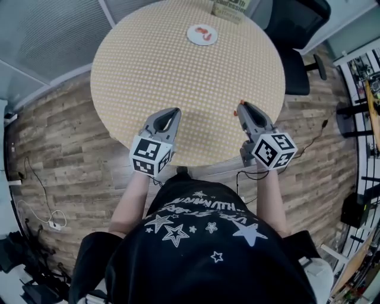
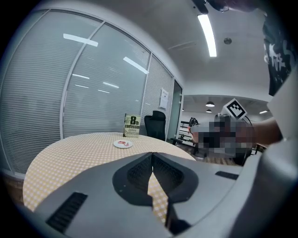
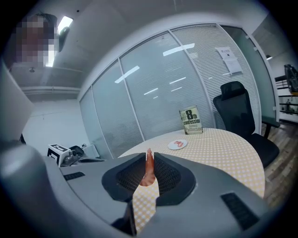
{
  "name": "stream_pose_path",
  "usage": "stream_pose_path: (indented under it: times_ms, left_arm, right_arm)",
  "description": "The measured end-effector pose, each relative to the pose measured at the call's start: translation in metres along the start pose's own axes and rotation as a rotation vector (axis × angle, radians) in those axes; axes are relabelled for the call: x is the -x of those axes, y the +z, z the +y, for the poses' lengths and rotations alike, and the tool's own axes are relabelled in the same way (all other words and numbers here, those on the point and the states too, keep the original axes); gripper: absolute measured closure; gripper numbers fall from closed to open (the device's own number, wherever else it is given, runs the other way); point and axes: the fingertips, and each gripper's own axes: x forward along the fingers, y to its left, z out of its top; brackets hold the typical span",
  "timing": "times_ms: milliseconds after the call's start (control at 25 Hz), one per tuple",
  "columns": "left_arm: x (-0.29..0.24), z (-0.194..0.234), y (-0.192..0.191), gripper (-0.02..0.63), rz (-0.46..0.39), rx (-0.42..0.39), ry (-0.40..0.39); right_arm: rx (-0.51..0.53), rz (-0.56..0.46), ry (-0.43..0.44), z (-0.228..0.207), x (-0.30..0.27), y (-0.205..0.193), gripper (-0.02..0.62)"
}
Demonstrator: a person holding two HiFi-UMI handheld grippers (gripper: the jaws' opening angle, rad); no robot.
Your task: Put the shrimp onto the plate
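Observation:
An orange shrimp is pinched upright between the jaws of my right gripper, which hovers over the near right edge of the round table; in the head view the right gripper shows the shrimp's orange tip. A small white plate lies at the table's far side with a shrimp on it; the same plate appears far ahead in both gripper views. My left gripper hangs over the near left edge, jaws closed together with nothing between them.
The round table has a yellow checked cloth. A book stands behind the plate. A black office chair is at the far right. Glass walls with blinds lie beyond. Wooden floor surrounds the table.

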Motion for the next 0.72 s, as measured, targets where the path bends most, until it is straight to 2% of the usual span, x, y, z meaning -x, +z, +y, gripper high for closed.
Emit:
stream_pose_path:
  times_ms: [160, 320, 520, 720]
  left_arm:
    - [-0.013, 0.007, 0.001, 0.6, 0.01, -0.019, -0.045]
    - [-0.021, 0.013, 0.002, 0.6, 0.012, -0.012, -0.052]
    - [-0.029, 0.028, 0.007, 0.6, 0.009, -0.008, 0.001]
    - [-0.036, 0.051, 0.017, 0.6, 0.004, -0.005, 0.08]
  right_arm:
    - [-0.005, -0.017, -0.03, -0.001, -0.011, 0.005, 0.532]
    - [0.003, -0.006, -0.038, -0.006, -0.017, 0.006, 0.532]
    - [0.028, 0.009, -0.024, -0.021, -0.029, 0.017, 0.532]
    - [0.033, 0.007, 0.025, -0.035, -0.06, 0.03, 0.531]
